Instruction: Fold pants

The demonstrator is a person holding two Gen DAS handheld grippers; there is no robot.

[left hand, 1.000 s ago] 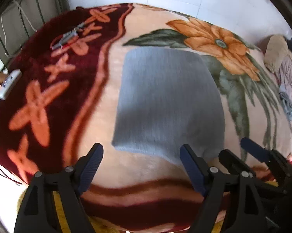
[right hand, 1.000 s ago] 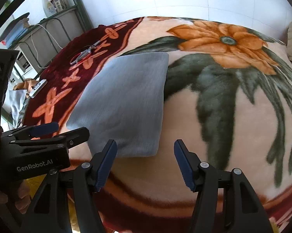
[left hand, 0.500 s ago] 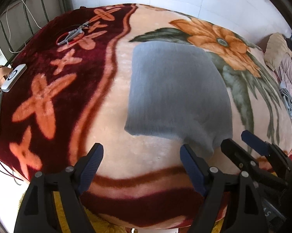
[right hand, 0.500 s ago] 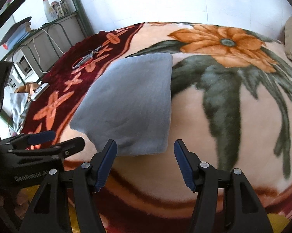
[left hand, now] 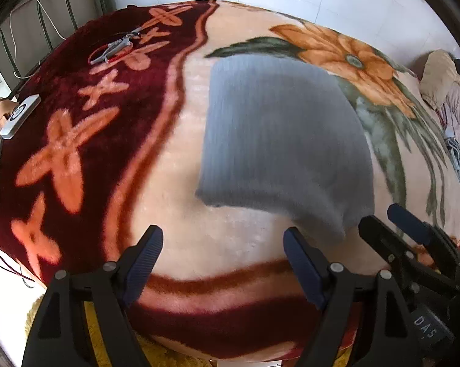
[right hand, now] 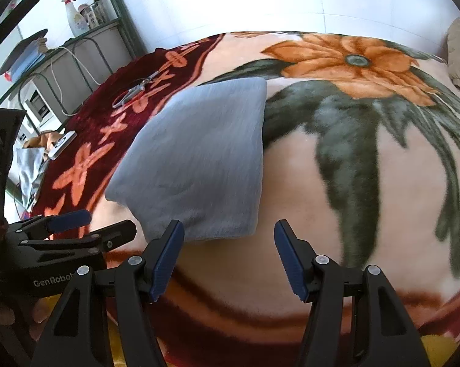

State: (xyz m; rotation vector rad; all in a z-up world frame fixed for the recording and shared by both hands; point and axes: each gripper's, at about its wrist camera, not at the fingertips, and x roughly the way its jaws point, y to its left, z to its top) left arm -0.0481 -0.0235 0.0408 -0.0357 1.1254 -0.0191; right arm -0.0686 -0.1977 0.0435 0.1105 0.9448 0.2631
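The grey pants [left hand: 278, 140] lie folded into a flat rectangle on a flowered blanket [left hand: 77, 153]. My left gripper [left hand: 223, 238] hovers open just short of their near edge, with only blanket between its fingers. My right gripper [right hand: 229, 229] is open too, and its left finger overlaps the near right corner of the pants [right hand: 199, 159]. Nothing is held between its pads. Each gripper shows in the other's view: the right gripper [left hand: 381, 218] beside the pants' near right corner, the left gripper [right hand: 107, 221] at the near left.
Red-handled scissors [left hand: 116, 46] and a white remote [left hand: 20, 116] lie on the dark red part of the blanket at the left. Pillows and clothes [left hand: 440, 82] are piled at the far right. A metal rack with bottles [right hand: 77, 15] stands beyond the bed's left side.
The left wrist view has drifted slightly, so the pants sit a little higher and further right in it. The pants lie as before, and both grippers' jaws stand as wide.
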